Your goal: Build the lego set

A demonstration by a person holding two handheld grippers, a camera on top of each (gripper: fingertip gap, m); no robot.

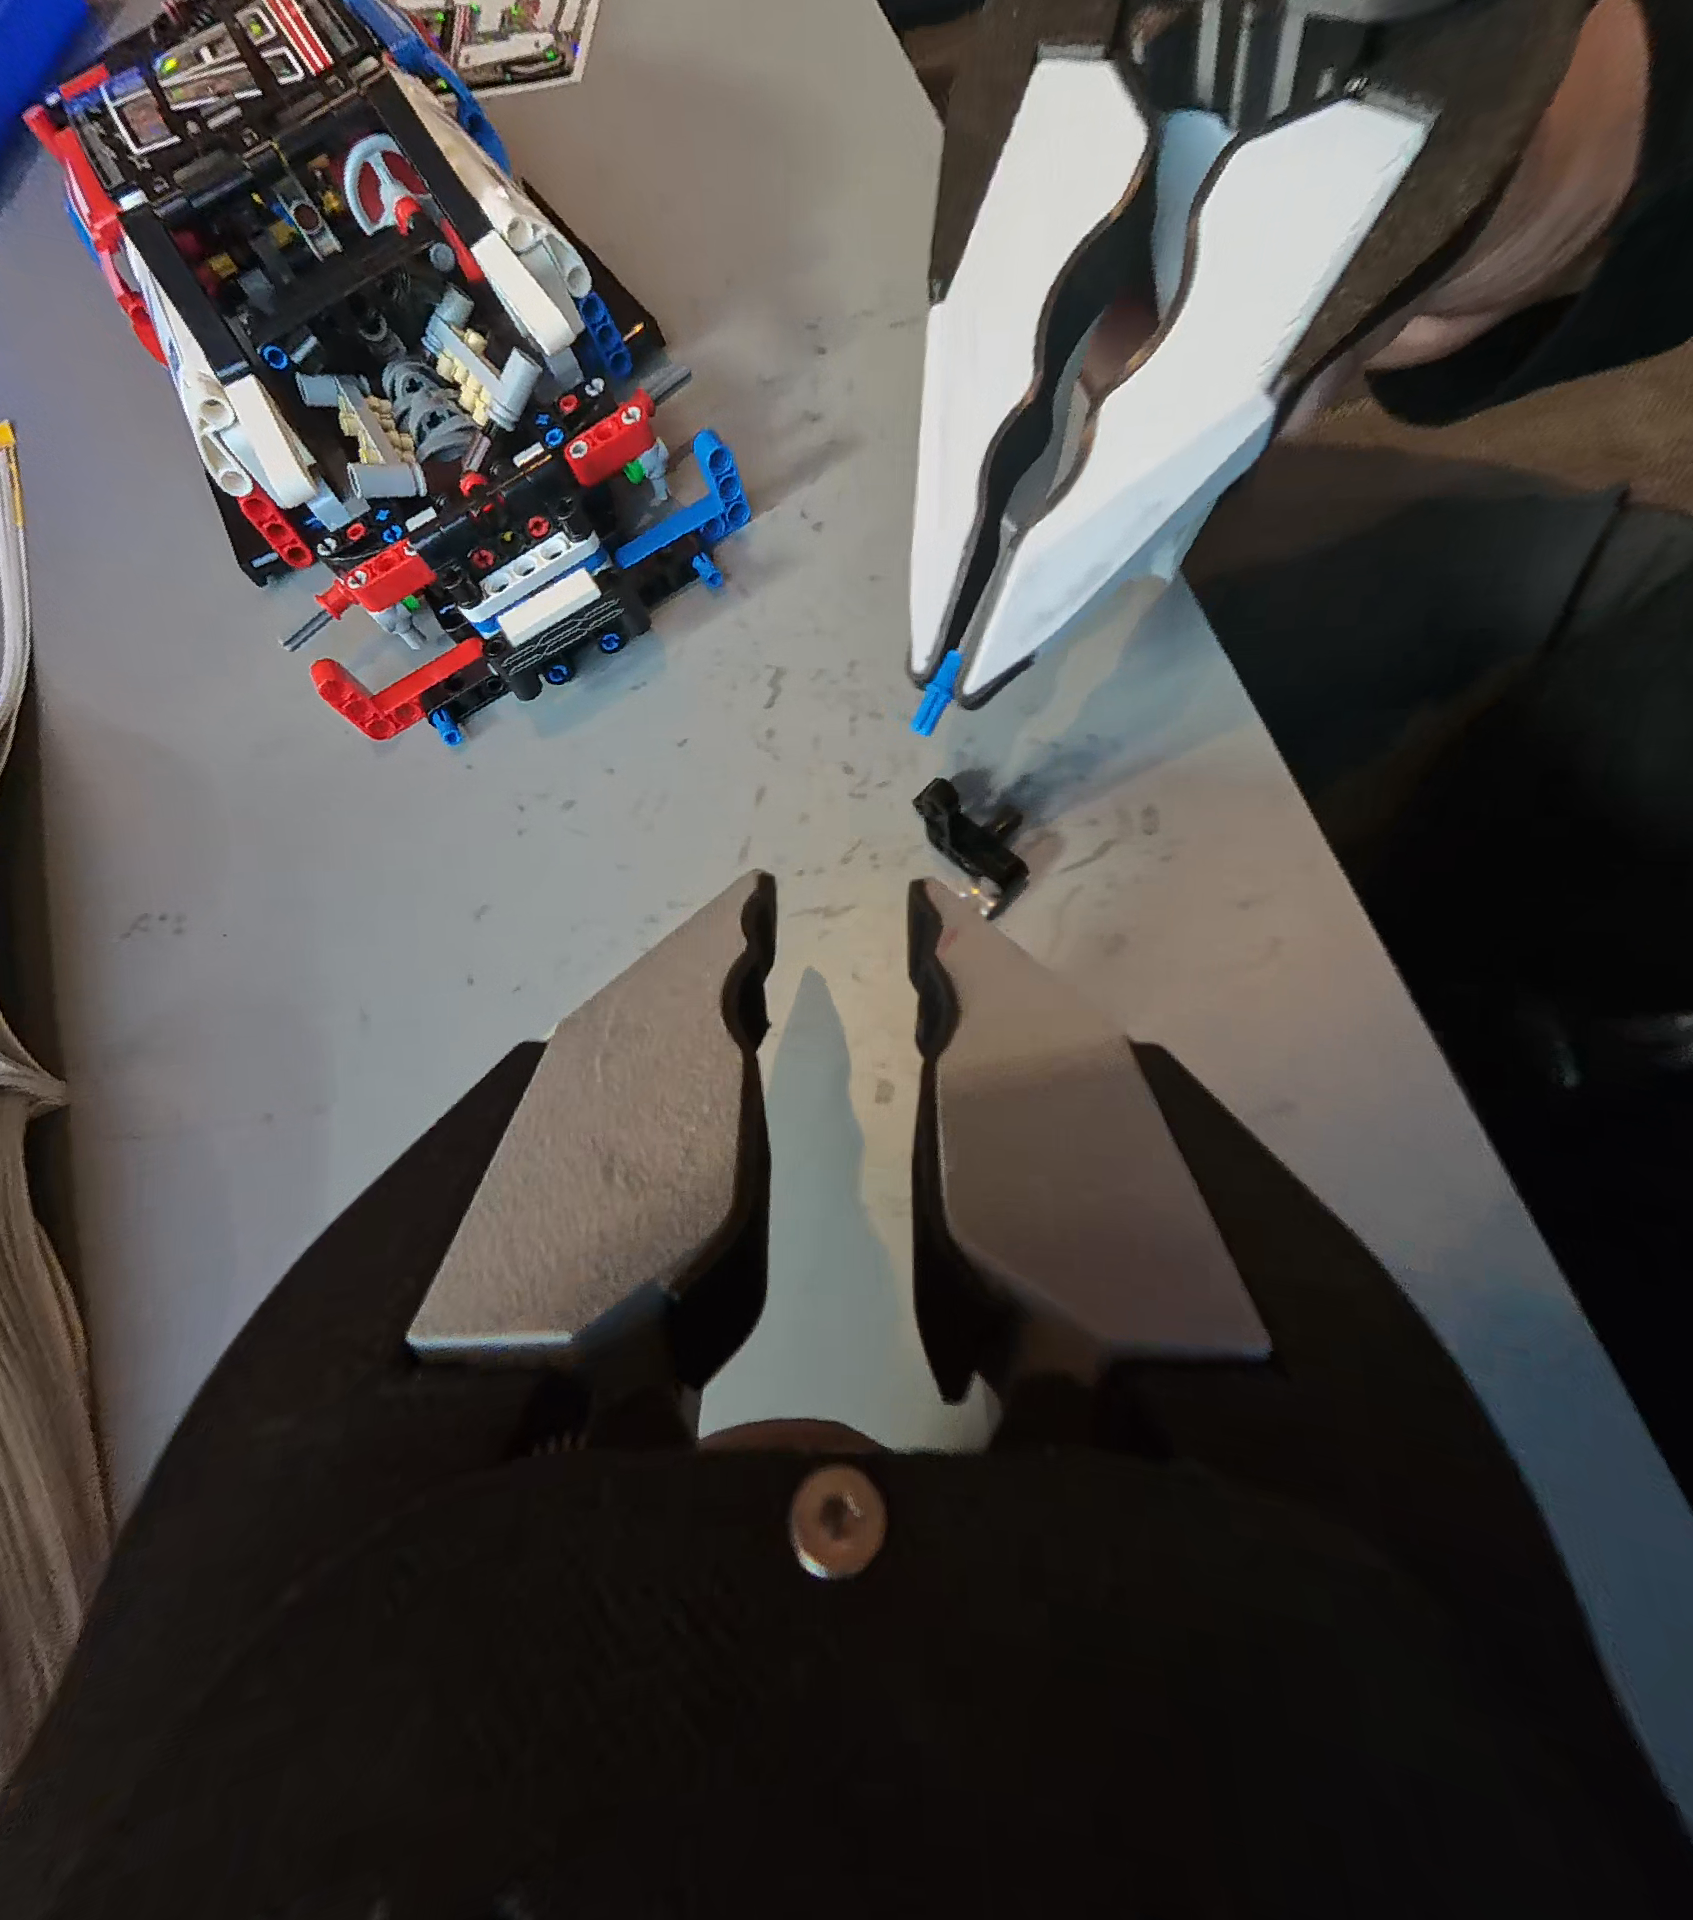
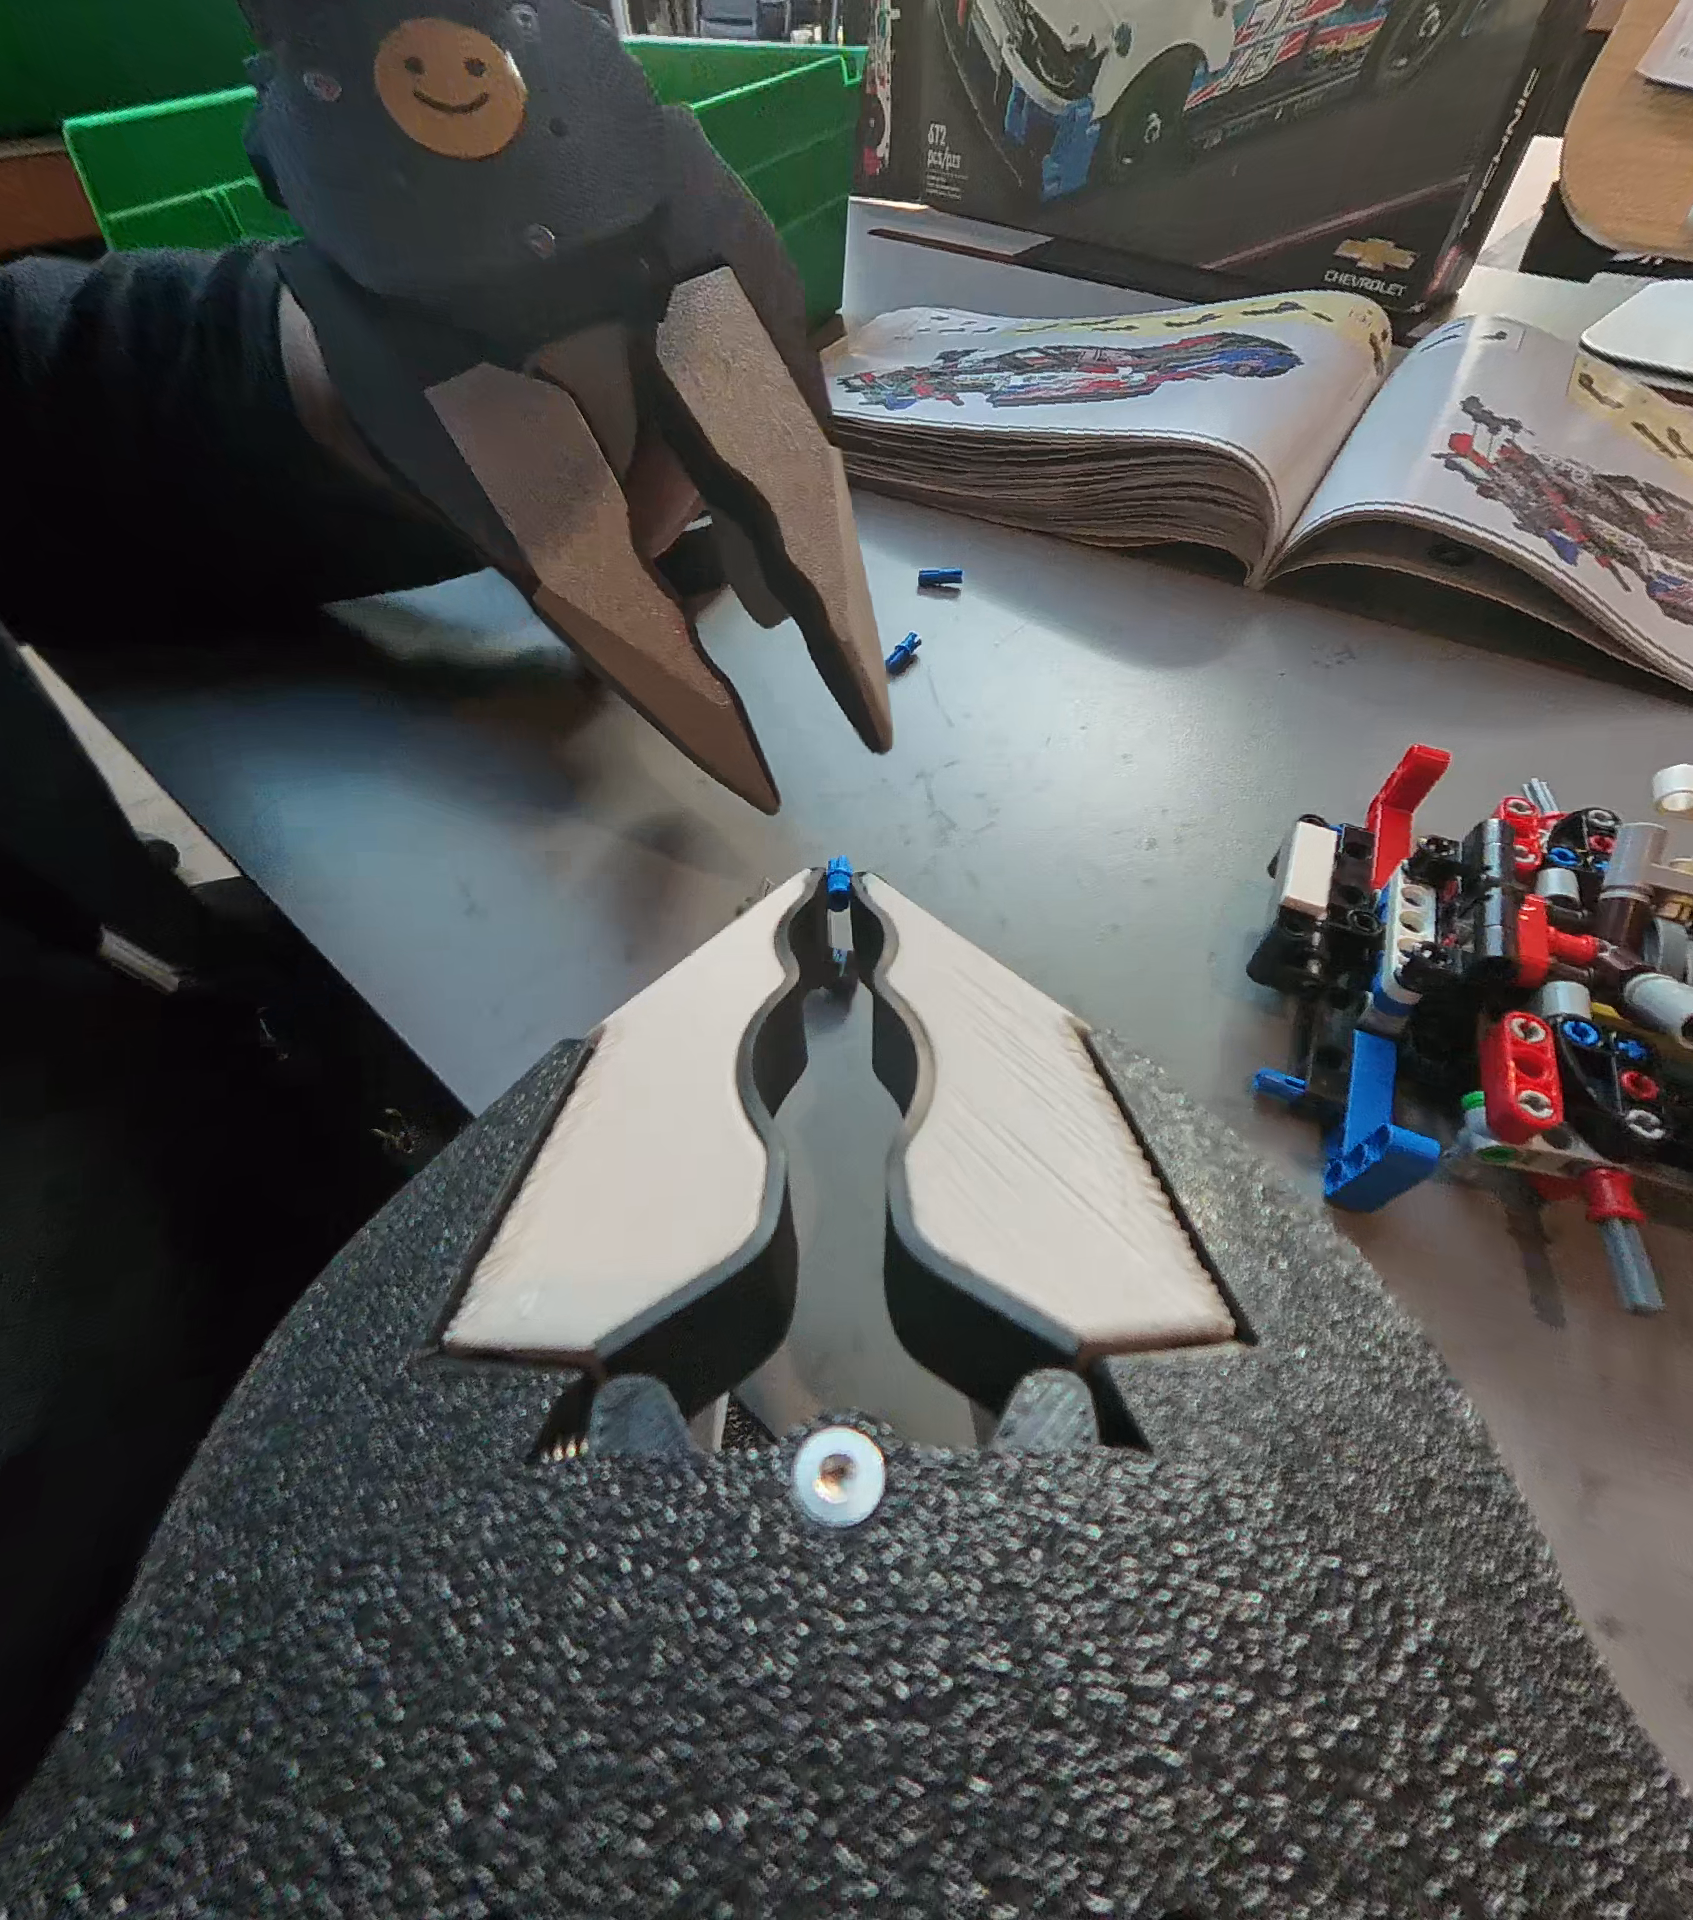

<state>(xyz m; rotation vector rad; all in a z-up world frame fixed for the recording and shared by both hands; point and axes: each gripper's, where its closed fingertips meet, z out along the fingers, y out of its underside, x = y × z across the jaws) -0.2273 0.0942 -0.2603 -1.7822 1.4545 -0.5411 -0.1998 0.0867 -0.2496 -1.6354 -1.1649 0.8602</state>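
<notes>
A: Right gripper (image 2: 840, 883), white-faced fingers – status?

B: I've got it clamped on a small blue plastic connector pin (image 1: 933, 698), the pin poking out past the tips. Centre of the right wrist view, upper right of the left one. I hold it by one end so the free end can go into a hole, I'd guess.

A: Left gripper (image 1: 842, 899)?

B: Dark brown fingers apart, nothing between them, hovering over the grey scuffed tabletop (image 1: 530, 935). Just past its right tip lies a small black plastic lego piece (image 1: 972, 842), right of centre in the left view. I reckon I keep the left spread to pick that up or steady it while the pin goes in. Can't tell if the tip touches it.

A: The build?

B: Half-built red, white, blue and black lego car (image 1: 374, 374), upper left of the left view, right edge of the right view. Well apart from both grippers, parked clear of the work spot.

A: Anything else?

B: Two loose blue pins (image 2: 925, 613) on the table, upper centre of the right view, spares probably. Open instruction booklet (image 2: 1185, 436) upper right, flat where I can read it. Set box (image 2: 1237, 135) behind it.
</notes>
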